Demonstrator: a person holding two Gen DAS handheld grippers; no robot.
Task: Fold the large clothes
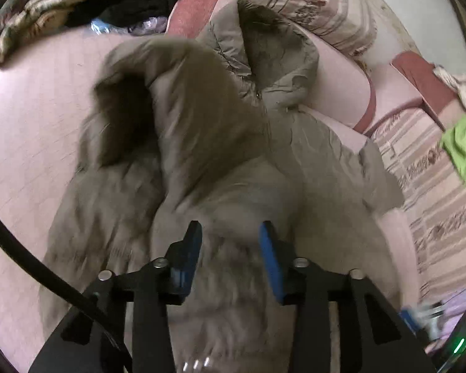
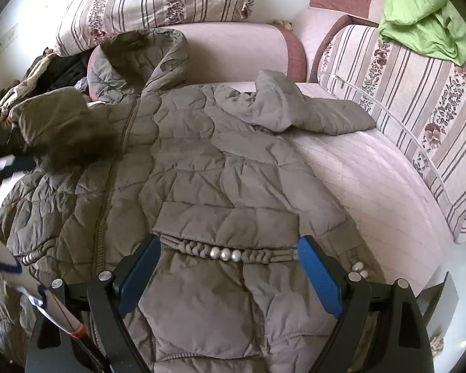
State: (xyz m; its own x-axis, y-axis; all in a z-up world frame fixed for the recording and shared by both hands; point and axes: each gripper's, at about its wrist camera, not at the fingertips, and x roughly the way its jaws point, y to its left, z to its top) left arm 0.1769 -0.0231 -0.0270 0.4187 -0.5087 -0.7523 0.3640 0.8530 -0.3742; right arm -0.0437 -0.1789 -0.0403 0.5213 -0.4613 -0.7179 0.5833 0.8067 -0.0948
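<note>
Quilted coat (image 2: 202,161) lies under both hovering claws, left (image 1: 230,233) and right (image 2: 230,248), spread apart.

Soft, even daylight fills both views, with no hard shadows. The left wrist view is smeared by motion blur across the quilted coat (image 1: 202,155), while the right wrist view shows the coat (image 2: 202,171) sharp. Around the coat, fisheye distortion bends the edges into dark corners.

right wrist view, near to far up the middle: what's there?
right gripper → braided trim with three pearl beads → quilted coat body → coat hood → striped floral cushion
</note>
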